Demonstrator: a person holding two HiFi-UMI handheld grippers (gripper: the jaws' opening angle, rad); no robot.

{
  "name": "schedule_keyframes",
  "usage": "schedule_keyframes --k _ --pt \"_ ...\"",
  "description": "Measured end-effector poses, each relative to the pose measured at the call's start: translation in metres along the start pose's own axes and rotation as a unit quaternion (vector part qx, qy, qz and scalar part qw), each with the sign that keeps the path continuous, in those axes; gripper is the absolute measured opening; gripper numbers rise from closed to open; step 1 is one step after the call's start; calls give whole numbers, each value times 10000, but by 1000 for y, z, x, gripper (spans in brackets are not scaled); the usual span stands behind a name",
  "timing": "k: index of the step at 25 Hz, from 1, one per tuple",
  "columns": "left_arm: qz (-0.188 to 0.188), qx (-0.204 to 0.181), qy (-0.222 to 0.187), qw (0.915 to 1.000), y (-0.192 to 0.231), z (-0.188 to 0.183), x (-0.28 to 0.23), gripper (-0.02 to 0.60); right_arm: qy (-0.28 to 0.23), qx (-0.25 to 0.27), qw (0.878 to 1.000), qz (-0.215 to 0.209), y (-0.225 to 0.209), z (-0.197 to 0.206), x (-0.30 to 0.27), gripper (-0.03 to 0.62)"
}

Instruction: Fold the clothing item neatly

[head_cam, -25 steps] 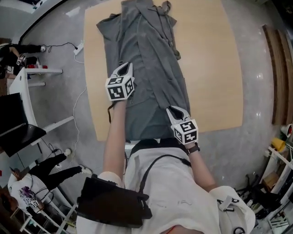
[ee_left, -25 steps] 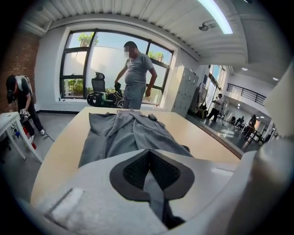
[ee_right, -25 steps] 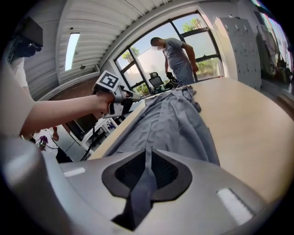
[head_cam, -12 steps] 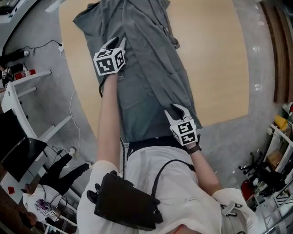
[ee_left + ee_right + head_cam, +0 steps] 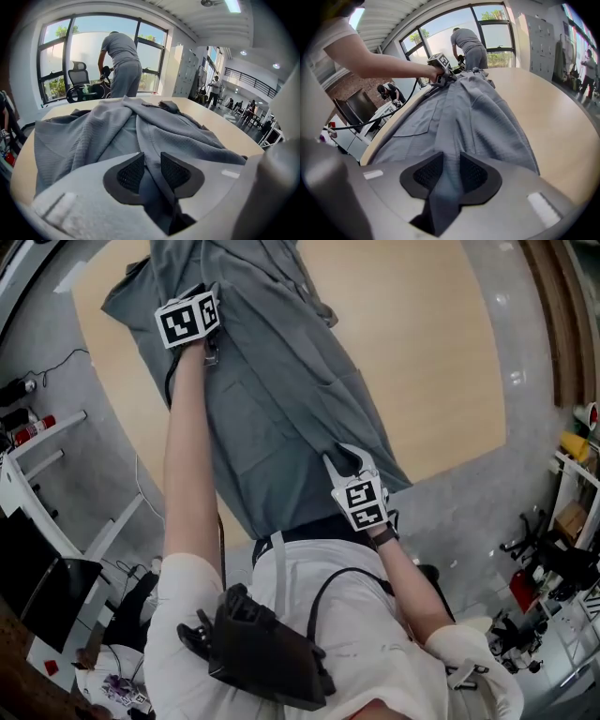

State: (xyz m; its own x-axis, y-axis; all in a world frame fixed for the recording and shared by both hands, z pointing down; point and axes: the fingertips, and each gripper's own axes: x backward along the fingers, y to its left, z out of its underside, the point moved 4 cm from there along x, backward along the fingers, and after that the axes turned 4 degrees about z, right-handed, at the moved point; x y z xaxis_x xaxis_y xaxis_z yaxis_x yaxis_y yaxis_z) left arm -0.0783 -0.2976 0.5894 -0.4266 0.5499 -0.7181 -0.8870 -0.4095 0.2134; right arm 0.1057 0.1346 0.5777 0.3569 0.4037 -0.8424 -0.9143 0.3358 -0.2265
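**A:** How will it handle?

**B:** The grey textured-cloth garment [image 5: 281, 399] lies lengthwise on the light wooden surface [image 5: 422, 352], running from the near edge toward the far left. I judge it soft, light and limp. It will sag between two holds and crease wherever it is dropped, though the weave looks grippy rather than slick.

**A:** Where is it held?

**B:** The right tool [image 5: 451, 157] is at the near end, on the garment's right edge. Its jaws are closing, with a strip of cloth filling the gap between the pads. The left tool [image 5: 152, 157] is at the far left, well apart from the other, and seems to pinch a raised fold that runs away from it.

**A:** Are those good spots?

**B:** I think so. Edges and folds let the layers be caught together, and wide-set holds pull the span taut. A grab in mid-panel would likely just bunch it.
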Motion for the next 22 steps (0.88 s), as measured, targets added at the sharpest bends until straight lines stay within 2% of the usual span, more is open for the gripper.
schedule_keyframes --k 1,3,6,10,13,16,20,21,22 --pt "12 54 60 10000 1 1 -4 111 -6 -36 10000 56 -2 0 -2 101" --pt "29 182 161 9997 1 3 -9 34 -38 -78 9998 179 -5 2 -5 64" --pt "34 365 175 9992 1 2 -6 15 -109 -238 9994 218 -9 2 -4 18" --pt "172 533 -57 9984 1 -9 12 15 -393 -371 9985 128 -9 -6 12 14" --pt "262 528 -181 9981 4 -21 30 14 -607 -435 9970 -217 1 -14 34 12" --pt "207 339 -219 9990 10 -27 44 14 -769 -657 9930 -613 15 -25 52 12" --pt "-33 84 60 9999 22 -11 37 15 -671 -611 9935 -690 30 -23 36 12" --pt "-44 51 160 9998 22 -4 31 31 -614 -558 9944 -659 31 -20 25 14" --pt "-14 35 246 9997 21 3 28 78 -574 -546 9947 -649 31 -16 17 33"
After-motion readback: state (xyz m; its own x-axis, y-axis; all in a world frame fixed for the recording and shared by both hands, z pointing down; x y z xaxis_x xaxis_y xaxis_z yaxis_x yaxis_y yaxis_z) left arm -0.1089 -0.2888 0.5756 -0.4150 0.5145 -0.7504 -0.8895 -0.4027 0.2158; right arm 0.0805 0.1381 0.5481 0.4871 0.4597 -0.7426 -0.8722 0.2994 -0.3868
